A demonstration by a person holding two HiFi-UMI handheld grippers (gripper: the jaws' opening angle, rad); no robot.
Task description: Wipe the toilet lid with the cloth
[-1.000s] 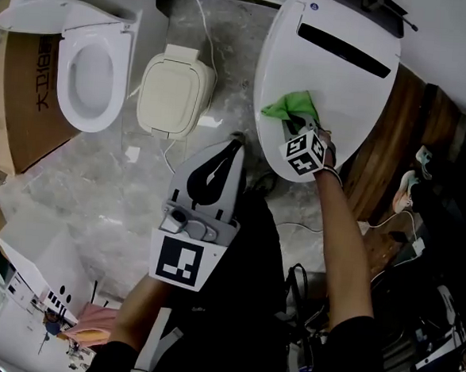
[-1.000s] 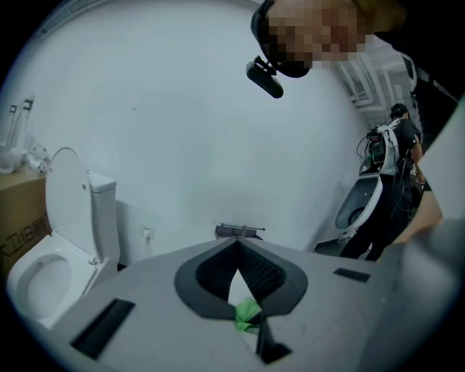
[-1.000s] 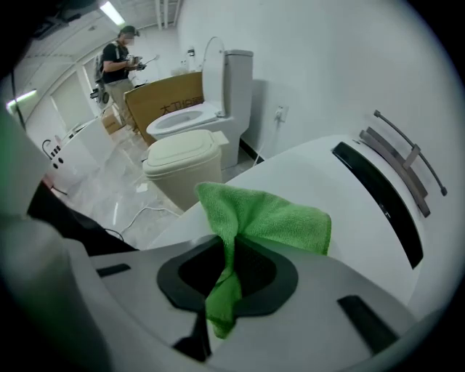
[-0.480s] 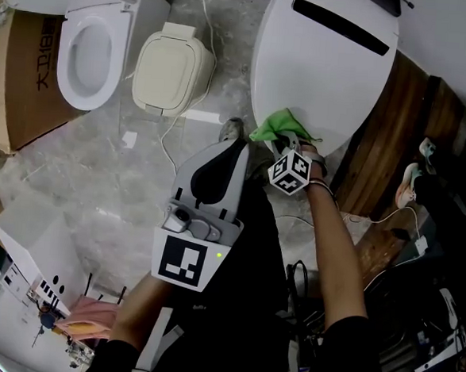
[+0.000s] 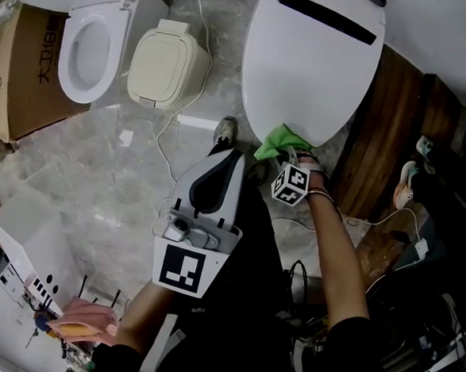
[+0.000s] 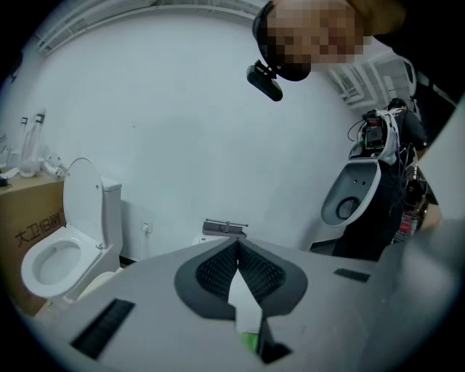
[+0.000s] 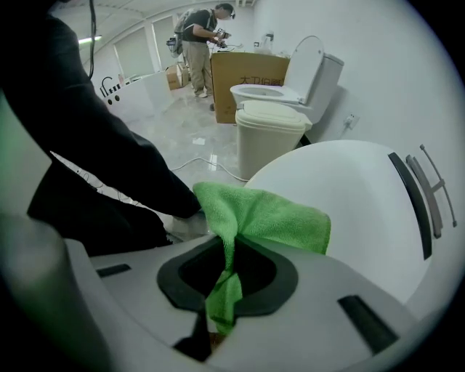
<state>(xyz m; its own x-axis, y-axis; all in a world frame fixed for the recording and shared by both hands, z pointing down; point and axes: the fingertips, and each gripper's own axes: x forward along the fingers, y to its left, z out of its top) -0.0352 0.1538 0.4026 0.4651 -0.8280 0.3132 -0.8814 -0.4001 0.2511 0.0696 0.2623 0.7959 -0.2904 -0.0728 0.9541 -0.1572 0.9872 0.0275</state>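
Right gripper (image 7: 229, 251): jaws pinching a fold of the green cloth (image 7: 270, 216), which spills past the tips onto the toilet lid (image 5: 313, 67) at its 6 o'clock edge in the head view. A second earlier it lay nearer mid-lid. Left gripper (image 6: 237, 251): jaws pressed together, empty.

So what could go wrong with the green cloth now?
The cloth sits at the very front edge of the toilet lid, so the next stroke might slip off it. The right gripper pinches just one fold, which might pull loose. A white cable lies on the floor near the person's shoe: a possible trip.
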